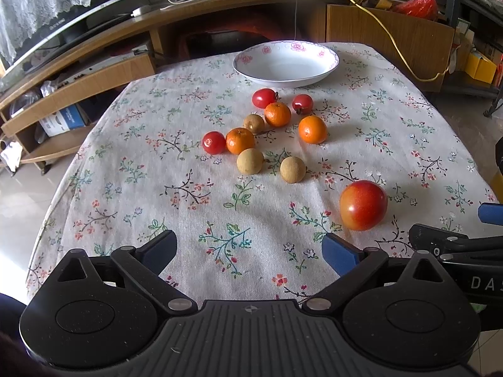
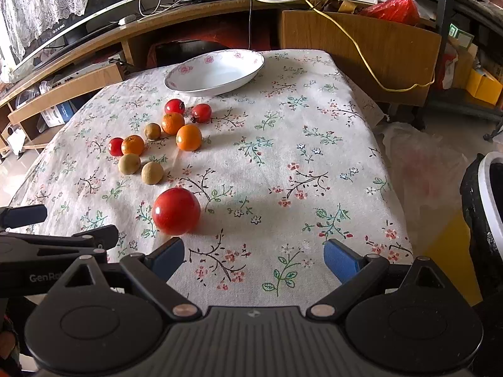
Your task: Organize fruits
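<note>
A white floral-rimmed bowl (image 1: pixel 286 62) (image 2: pixel 217 70) stands empty at the table's far side. In front of it lie loose fruits: three small red ones (image 1: pixel 264 98), three oranges (image 1: pixel 312 129) (image 2: pixel 188 138) and three tan longans (image 1: pixel 292 169) (image 2: pixel 152 173). A large red apple (image 1: pixel 363 204) (image 2: pixel 176 210) lies nearest, apart from the cluster. My left gripper (image 1: pixel 250 249) is open and empty, low over the cloth, left of the apple. My right gripper (image 2: pixel 254 259) is open and empty, right of the apple.
The table wears a floral cloth (image 1: pixel 188 188). Behind it stand a wooden TV desk (image 1: pixel 94 72) with cables and a yellow cord (image 2: pixel 361 50). A dark bin (image 2: pixel 487 201) stands on the floor to the right of the table.
</note>
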